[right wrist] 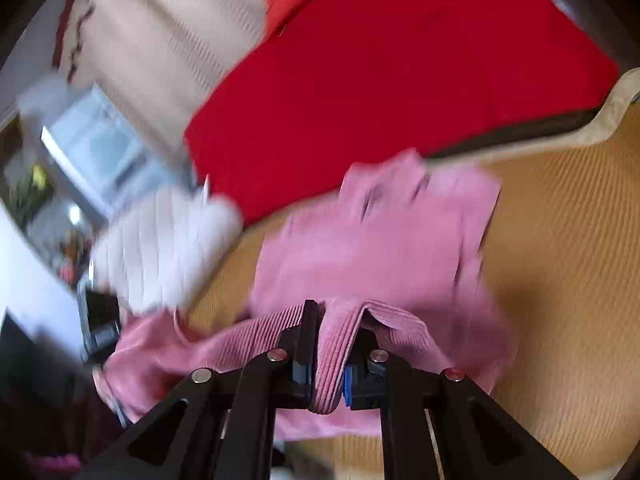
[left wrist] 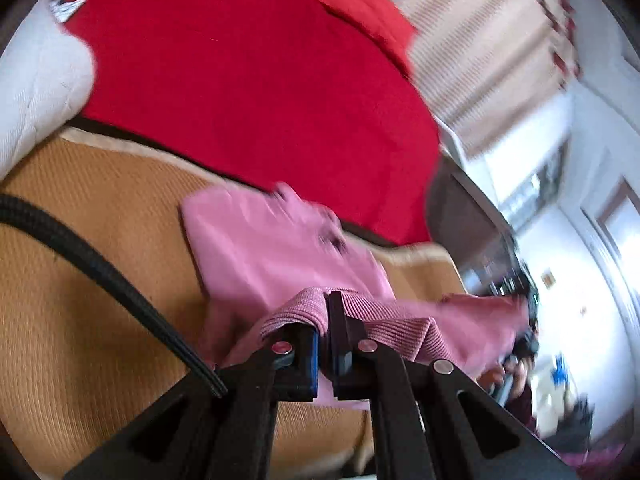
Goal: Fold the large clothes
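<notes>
A pink garment [left wrist: 272,248] with a ribbed hem lies partly on the woven tan mat [left wrist: 80,280] and is lifted at its near edge. My left gripper [left wrist: 326,320] is shut on the ribbed hem, which drapes over both fingers. In the right wrist view my right gripper [right wrist: 332,336] is shut on a bunched fold of the same pink garment [right wrist: 380,248], the rib squeezed between the blue pads. The far part of the garment hangs down toward the mat [right wrist: 560,260], blurred. The other gripper shows faintly at the right edge of the left wrist view.
A red blanket [left wrist: 248,88] covers the bed behind the mat, with a red pillow [left wrist: 368,12] and striped headboard beyond. A white quilt [left wrist: 36,88] sits at the left; it appears as a white bundle [right wrist: 160,248] in the right wrist view. A black cable [left wrist: 100,272] crosses the mat.
</notes>
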Tool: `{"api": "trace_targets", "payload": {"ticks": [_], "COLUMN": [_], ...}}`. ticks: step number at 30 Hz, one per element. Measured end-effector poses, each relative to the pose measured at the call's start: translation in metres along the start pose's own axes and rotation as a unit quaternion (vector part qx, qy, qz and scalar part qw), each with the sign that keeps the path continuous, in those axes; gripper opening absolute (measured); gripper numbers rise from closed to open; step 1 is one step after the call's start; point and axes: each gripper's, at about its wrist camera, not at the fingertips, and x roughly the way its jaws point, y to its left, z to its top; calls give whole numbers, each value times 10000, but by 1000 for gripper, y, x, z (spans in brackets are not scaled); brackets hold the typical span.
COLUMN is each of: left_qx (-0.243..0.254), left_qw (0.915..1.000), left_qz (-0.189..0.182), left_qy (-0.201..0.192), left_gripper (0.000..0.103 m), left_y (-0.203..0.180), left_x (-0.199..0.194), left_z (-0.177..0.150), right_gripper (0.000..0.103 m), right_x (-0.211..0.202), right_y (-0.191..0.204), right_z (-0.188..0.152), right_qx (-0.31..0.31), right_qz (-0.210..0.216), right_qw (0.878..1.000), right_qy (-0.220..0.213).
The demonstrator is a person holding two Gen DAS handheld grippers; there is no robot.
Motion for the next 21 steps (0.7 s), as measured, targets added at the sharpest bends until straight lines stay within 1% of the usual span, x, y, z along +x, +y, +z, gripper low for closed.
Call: {"api": "trace_targets", "payload": {"ticks": [2, 3, 4, 5, 6, 7, 8, 9, 10, 11, 12, 14, 16, 17, 18, 19, 20, 21], "left_qx": [-108, -257, -426, -642, -773, -871, -1012, -1228, -1338, -1422, -1415, -1292, -1182, -1089, -905, -770, -657, -607], "left_qw": [9993, 9984, 9979, 9971, 9961, 9949, 9926, 9878, 9854, 9849, 9865, 9892, 9900, 9892, 9859, 9823, 9784, 9752], "left_qz": [203, 309, 300, 300, 398, 513, 663, 924, 1011, 958, 824, 657, 595, 684, 928, 1070, 1151, 1216], "left_qy": [-290, -406, -388, -266, -131, -27, 70, 232, 307, 240, 65, -221, -494, -698, -1057, -1333, -1585, -1745], "left_gripper": [6, 9, 9, 13, 25, 38, 40, 41, 41, 42, 45, 47, 48, 53, 65, 75, 77, 79], "left_y": [11, 20, 29, 40, 50, 58, 65, 74, 76, 77, 75, 67, 59, 55, 48, 43, 39, 37], "left_x": [24, 44, 59, 83, 106, 123, 138, 155, 162, 164, 161, 150, 143, 137, 127, 118, 109, 102], "left_z": [29, 44, 50, 57, 59, 58, 55, 54, 54, 55, 57, 60, 62, 61, 60, 59, 58, 57], "right_gripper": [10, 10, 10, 10, 11, 12, 14, 15, 15, 15, 15, 16, 17, 17, 17, 19, 22, 26], "right_x": [10, 18, 29, 46, 58, 77, 99, 111, 125, 127, 126, 118, 111, 106, 104, 95, 86, 80], "right_y": [-22, -30, -42, -60, -70, -83, -101, -113, -127, -131, -130, -120, -115, -114, -116, -120, -121, -122], "right_z": [33, 48, 61, 70, 72, 71, 67, 62, 54, 53, 54, 62, 65, 65, 70, 69, 69, 73], "right_qx": [388, 574, 794, 1100, 1271, 1486, 1761, 1990, 2324, 2476, 2459, 2181, 2056, 2041, 2039, 2040, 2061, 2102], "right_qz": [-33, 34, 108, 111, 51, -89, -347, -516, -645, -593, -587, -577, -527, -519, -536, -555, -574, -583], "right_qw": [9981, 9965, 9939, 9899, 9879, 9858, 9826, 9783, 9705, 9670, 9674, 9738, 9764, 9765, 9761, 9753, 9735, 9714], "right_qy": [-468, -615, -752, -881, -883, -773, -488, -246, -30, -64, -123, -276, -387, -466, -533, -634, -811, -935]}}
